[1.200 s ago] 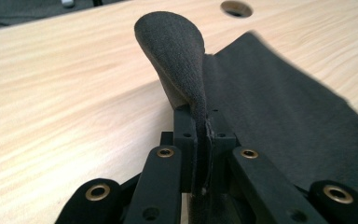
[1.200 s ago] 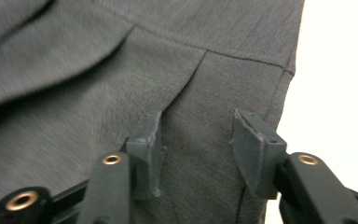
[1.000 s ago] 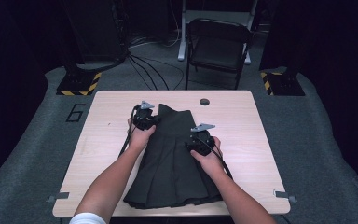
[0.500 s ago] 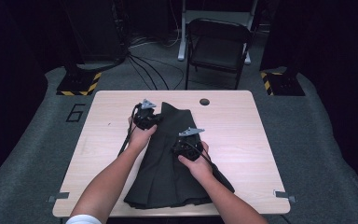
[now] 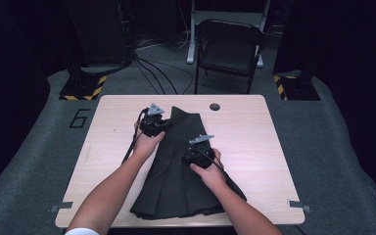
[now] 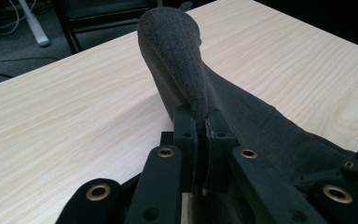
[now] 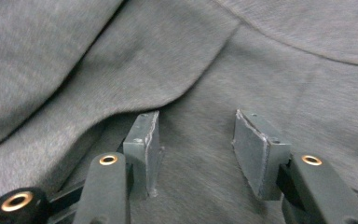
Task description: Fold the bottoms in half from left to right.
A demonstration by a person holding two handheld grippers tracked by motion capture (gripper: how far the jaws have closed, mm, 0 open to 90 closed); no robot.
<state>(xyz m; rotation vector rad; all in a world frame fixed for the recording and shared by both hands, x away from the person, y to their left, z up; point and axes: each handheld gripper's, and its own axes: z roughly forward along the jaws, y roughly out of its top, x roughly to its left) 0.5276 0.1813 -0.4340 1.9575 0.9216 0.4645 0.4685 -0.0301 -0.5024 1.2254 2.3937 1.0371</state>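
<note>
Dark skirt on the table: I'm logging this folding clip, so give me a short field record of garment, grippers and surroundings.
garment: dark pleated skirt, lying flat on the wooden table
left gripper: shut on a raised fold at the skirt's narrow far end
right gripper: jaws apart, over the fabric, nothing pinched
table hole: past the skirt, uncovered
background: folding chair behind the table

My left gripper (image 6: 204, 140) hides the pinched fold of the dark skirt (image 6: 177, 56); my forearms cover part of its pleats.
</note>
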